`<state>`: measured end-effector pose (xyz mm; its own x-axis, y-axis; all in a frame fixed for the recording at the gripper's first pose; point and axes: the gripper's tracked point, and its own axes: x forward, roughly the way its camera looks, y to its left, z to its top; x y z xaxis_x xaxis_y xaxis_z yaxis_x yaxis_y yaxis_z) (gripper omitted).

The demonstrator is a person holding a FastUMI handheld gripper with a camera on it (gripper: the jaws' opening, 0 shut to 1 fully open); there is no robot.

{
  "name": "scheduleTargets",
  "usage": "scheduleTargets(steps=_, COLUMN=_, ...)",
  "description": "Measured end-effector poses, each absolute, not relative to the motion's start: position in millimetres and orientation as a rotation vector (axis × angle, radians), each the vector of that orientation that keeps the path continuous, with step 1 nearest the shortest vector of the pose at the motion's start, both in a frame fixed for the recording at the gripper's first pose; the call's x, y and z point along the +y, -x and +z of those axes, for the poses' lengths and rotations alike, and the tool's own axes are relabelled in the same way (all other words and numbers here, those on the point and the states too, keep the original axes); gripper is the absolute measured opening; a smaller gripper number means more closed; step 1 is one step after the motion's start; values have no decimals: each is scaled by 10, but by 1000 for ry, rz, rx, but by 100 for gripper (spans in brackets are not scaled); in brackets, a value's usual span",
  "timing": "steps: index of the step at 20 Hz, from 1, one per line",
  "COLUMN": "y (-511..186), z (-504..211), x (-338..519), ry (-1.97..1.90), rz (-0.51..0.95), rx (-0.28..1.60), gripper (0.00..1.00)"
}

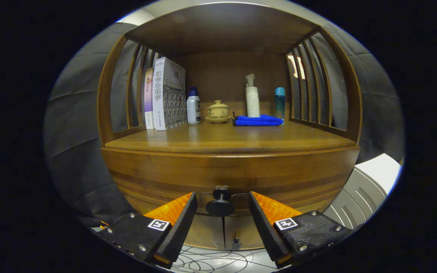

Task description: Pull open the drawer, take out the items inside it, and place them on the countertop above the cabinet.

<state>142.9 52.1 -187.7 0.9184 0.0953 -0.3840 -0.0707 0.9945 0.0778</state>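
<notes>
Wooden drawer front (230,176) shut; nothing done yet. My fingers (221,212) spread open either side of round black knob (220,206), not touching. Items unseen inside; brown wooden tabletop (233,138) awaits them.

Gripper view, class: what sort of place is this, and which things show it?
Probably a mock household corner: a wooden cabinet whose countertop holds books, a lidded teacup and bottles. The open tool flanks the drawer knob.
</notes>
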Motion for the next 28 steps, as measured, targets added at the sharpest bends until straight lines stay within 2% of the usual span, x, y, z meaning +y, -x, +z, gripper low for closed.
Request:
scheduleTargets(steps=3, y=-1448, z=-1898, x=533, ry=-39, rz=89, rx=395, gripper=76)
scheduleTargets(steps=4, y=-1445, z=-1920, x=499, ry=-16, rz=82, rx=397, gripper=66)
scheduleTargets(steps=5, y=-1447, z=-1935, x=488, ry=-2, rz=80, rx=404, gripper=62)
scheduleTargets(steps=11, y=-1444, z=-1967, x=490, ry=7, rz=66, rx=446, gripper=44)
scheduleTargets(steps=28, y=-695, z=-1874, x=471, ry=65, rz=49, rx=469, gripper=43)
